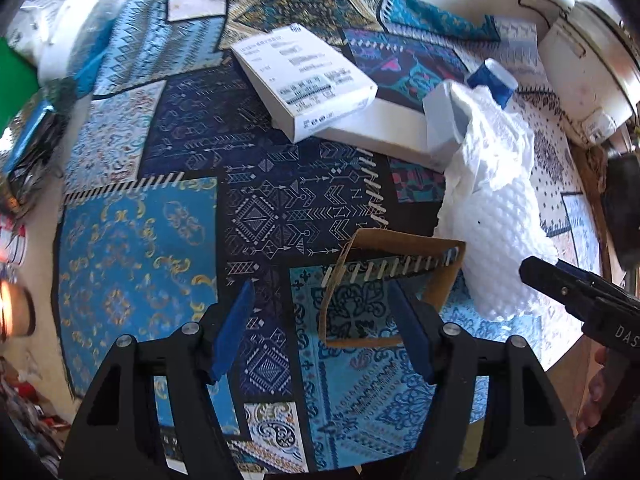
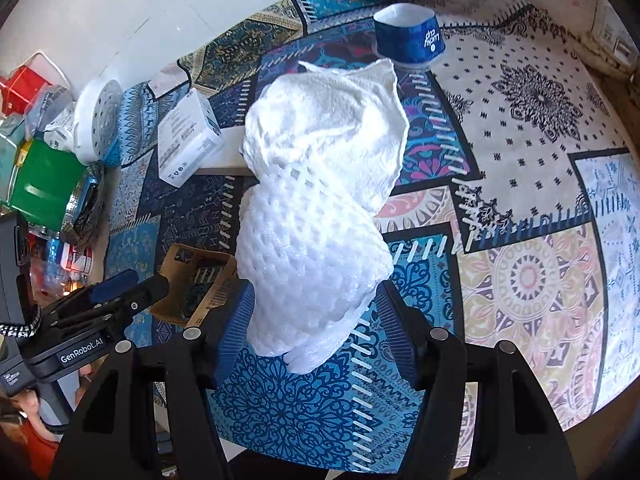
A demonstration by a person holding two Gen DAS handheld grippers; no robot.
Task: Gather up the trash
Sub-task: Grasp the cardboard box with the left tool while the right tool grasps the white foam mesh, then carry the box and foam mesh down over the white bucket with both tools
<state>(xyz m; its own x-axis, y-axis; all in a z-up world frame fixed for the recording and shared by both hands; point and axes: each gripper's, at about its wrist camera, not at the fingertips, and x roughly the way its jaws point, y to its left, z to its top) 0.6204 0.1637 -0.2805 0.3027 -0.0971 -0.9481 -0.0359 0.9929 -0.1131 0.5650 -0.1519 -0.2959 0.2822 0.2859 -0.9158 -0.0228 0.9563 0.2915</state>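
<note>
White foam netting (image 2: 312, 248) with crumpled tissue, uncollected on the patterned tabletop (image 2: 532, 280); lying between the spread fingers of the right claw (image 2: 316, 336), long axis running from there toward the blue paper cup (image 2: 412, 36). Left of the netting, cardboard sleeve (image 1: 394, 284) ahead of released, empty left claw (image 1: 320, 332); apparently barely begun.

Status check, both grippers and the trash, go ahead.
Left gripper open, above cardboard sleeve. Right gripper open around white foam wrap, not clamped. Blue cup and white box remain.
</note>
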